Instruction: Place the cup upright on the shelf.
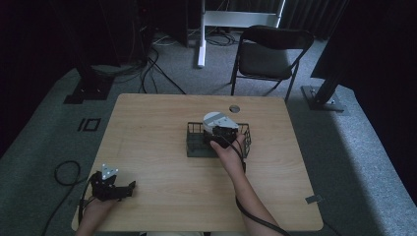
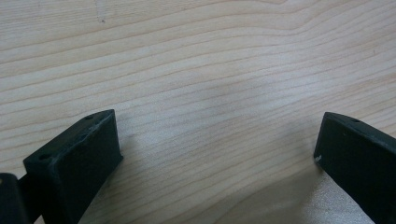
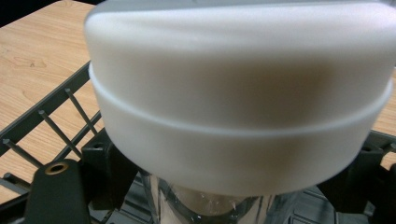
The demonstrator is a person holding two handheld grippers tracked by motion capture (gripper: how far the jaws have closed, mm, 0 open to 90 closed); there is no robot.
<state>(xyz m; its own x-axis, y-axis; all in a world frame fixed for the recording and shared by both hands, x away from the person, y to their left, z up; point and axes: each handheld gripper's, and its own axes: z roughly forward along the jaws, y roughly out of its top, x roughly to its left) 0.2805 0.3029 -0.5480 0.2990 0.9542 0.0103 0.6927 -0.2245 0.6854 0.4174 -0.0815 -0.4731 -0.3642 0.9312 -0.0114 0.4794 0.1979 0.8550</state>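
Dim high view, dark surroundings; near white lid [image 3: 238, 93] blurred

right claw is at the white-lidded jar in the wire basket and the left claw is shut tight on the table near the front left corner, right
Not quite: the left claw is open. The left gripper view shows its jaws spread wide over bare table. The rest holds: the right claw is at the white-lidded jar in the wire basket.

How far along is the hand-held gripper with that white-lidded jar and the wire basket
The jar, clear below its broad white lid, is already inside the black wire basket near the table's middle. In hand: the right hand-held gripper is at the jar, jaws either side of the clear body; a firm grip can't be confirmed. Likely left: setting it down or lifting it out. The left hand-held gripper sits open over bare table.
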